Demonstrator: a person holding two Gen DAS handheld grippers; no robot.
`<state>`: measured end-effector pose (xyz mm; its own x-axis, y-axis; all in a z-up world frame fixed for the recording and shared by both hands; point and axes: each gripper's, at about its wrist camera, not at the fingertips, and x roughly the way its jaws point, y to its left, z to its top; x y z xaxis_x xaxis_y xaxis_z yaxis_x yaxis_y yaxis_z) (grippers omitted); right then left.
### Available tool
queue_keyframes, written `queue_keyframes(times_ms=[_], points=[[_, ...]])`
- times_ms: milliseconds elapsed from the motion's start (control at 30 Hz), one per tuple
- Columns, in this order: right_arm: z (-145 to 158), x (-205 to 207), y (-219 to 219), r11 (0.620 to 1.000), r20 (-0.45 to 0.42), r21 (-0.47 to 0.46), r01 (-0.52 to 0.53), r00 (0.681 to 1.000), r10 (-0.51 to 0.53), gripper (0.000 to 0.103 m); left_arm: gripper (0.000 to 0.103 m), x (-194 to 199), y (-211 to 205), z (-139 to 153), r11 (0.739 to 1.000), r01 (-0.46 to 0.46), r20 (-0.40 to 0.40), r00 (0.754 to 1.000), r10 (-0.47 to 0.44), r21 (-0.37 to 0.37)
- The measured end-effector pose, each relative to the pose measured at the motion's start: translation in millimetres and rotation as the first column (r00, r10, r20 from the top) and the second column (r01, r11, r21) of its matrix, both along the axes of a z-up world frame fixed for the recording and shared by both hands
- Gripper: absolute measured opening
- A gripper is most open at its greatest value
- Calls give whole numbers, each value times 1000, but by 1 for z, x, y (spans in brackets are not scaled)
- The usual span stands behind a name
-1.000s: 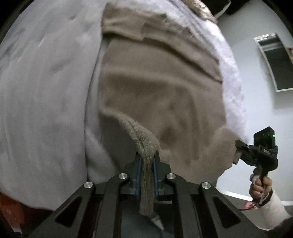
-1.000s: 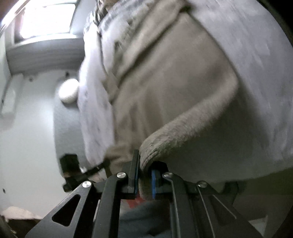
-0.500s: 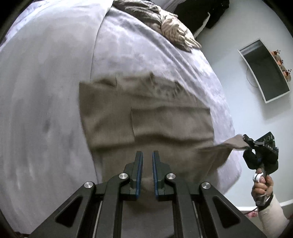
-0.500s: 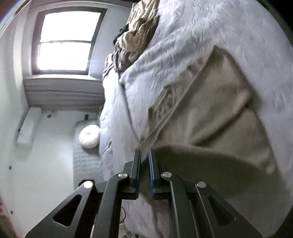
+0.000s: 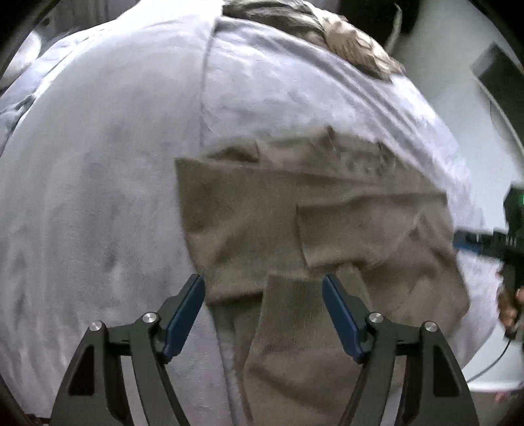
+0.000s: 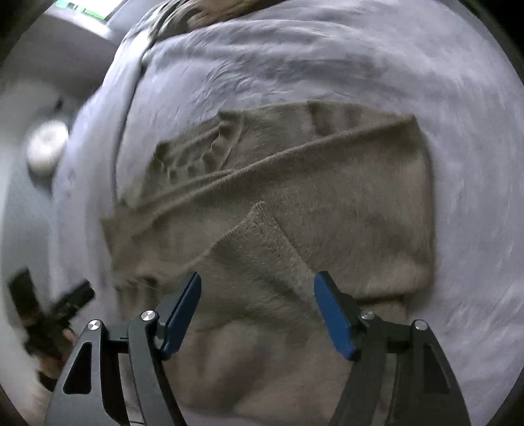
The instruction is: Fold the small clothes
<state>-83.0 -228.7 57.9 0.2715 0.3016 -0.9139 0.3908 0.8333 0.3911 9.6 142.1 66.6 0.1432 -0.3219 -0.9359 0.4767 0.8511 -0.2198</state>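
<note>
A tan knitted garment (image 5: pixel 294 222) (image 6: pixel 294 203) lies partly folded on a pale lavender bedspread (image 5: pixel 98 196) (image 6: pixel 327 59). My left gripper (image 5: pixel 263 283) hangs over its near edge with jaws opening wide; a folded flap lies below the gap, untouched by the blue pads. My right gripper (image 6: pixel 257 280) hovers over a sleeve cuff of the same garment, jaws also opening, pads off the cloth. The right gripper (image 5: pixel 491 242) shows at the right edge of the left wrist view, held by a hand. A blurred left gripper (image 6: pixel 68 301) appears at the lower left of the right wrist view.
A heap of brown and beige clothes (image 5: pixel 344 36) (image 6: pixel 209 9) lies at the far end of the bed. A round white cushion (image 6: pixel 46 147) sits on the floor by the bed's side. A dark wall panel (image 5: pixel 501 78) hangs on the right.
Both grippers were shut on the tan garment a second ago, lifting it. They laid it over onto the bed, and now both have let go and stand wide apart.
</note>
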Motion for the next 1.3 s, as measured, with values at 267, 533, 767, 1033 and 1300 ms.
queue_keyframes(times_ms=[267, 533, 767, 1033, 1300], points=[[-41, 15, 15, 972, -112, -149, -182, 980, 166, 67, 74, -17, -14, -53, 1000, 13, -133, 991, -9, 26], [-26, -7, 29, 942, -77, -264, -206, 978, 193, 7, 7, -25, -8, -63, 999, 39, -174, 984, -45, -34], [45, -32, 28, 942, 58, -309, -129, 986, 154, 7, 7, -33, 4, 13, 993, 48, -62, 997, -55, -110], [100, -4, -1, 933, 207, -361, 0, 975, 80, 7, 7, -5, -9, 85, 977, 68, 105, 993, -48, -204], [39, 64, -33, 944, 144, -329, -22, 987, 74, 7, 7, 56, -49, 50, 990, 44, 190, 982, -18, -137]])
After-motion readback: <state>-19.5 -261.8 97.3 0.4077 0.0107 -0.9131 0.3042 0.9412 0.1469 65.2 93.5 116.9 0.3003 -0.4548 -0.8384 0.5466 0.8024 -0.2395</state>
